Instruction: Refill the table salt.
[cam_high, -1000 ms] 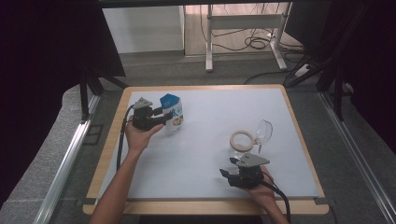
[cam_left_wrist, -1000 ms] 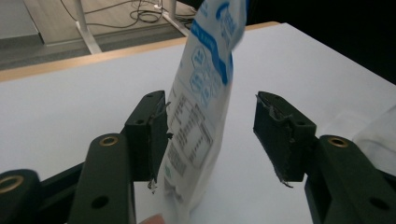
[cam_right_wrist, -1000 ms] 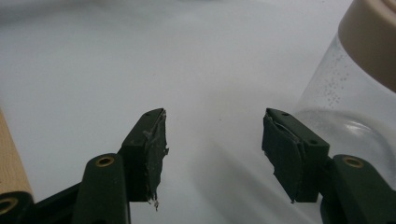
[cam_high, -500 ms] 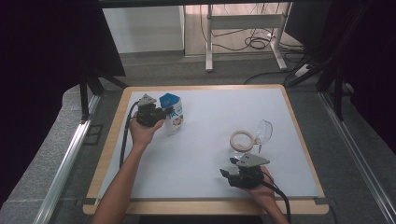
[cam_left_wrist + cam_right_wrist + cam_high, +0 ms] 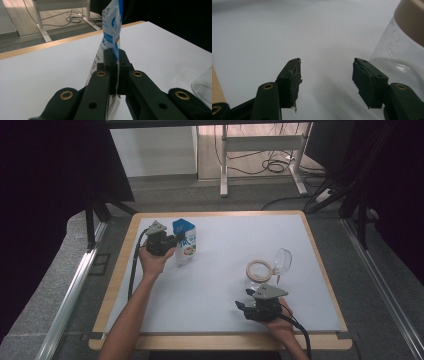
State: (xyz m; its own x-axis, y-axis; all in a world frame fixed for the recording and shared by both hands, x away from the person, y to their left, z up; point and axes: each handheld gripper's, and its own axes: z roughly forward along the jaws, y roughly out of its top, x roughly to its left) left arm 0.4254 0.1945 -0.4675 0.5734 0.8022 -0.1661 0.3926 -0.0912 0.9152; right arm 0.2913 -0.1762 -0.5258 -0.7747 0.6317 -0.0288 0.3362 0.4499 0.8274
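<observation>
Closing over the last second, the left gripper's (image 5: 172, 241) fingers (image 5: 110, 62) now pinch the upright milk carton (image 5: 185, 241) along its edge, its long axis vertical between them; its print is too small to read. Right gripper (image 5: 246, 301) waits half-open, empty, glass jar (image 5: 281, 261) just beyond.

No legible text on carton (image 5: 111, 30)
</observation>
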